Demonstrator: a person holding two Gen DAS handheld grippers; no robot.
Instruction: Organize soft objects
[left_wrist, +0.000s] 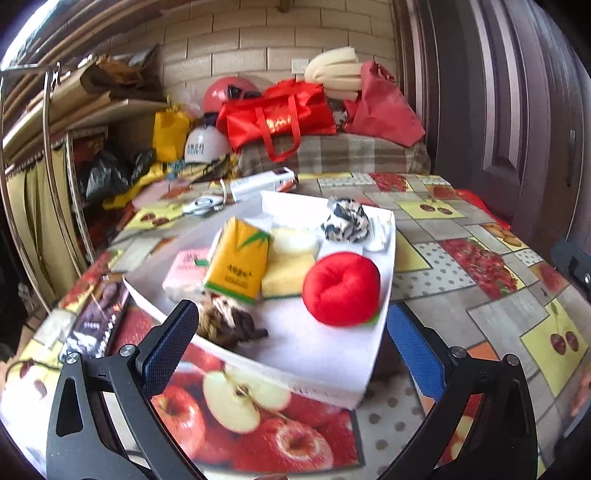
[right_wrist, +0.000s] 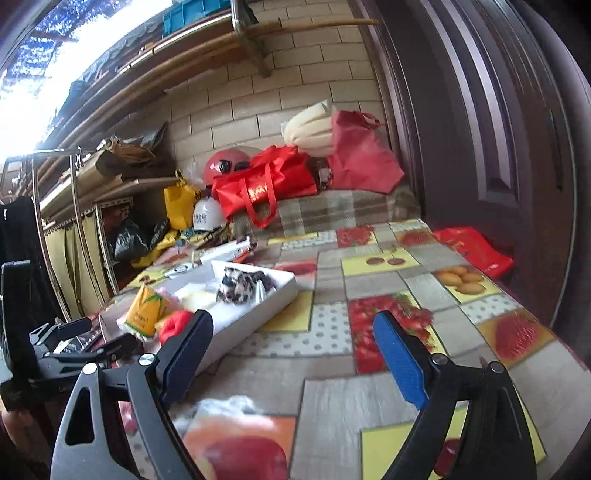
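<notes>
Both grippers are up over the fruit-print tablecloth now, and both are spread wide with nothing between the blue pads. The left gripper hovers at the near edge of the white tray, its fingers straddling the tray's near corner, one pad just beside a brown knotted rope bundle, the other out past the tray's right wall; I can't tell whether either pad actually touches anything. Inside the tray the soft things sit close together: a red plush cushion at the near right, a yellow sponge beside it with a pale round one behind, a yellow tissue pack leaning over a pink tissue pack, and a black-and-white cloth ball at the far end. The right gripper hangs well to the right of the tray, jaws gaping over bare tablecloth, holding nothing. From its side the yellow tissue pack, the red cushion and the cloth ball show in the tray, with the left gripper low at the left edge.
</notes>
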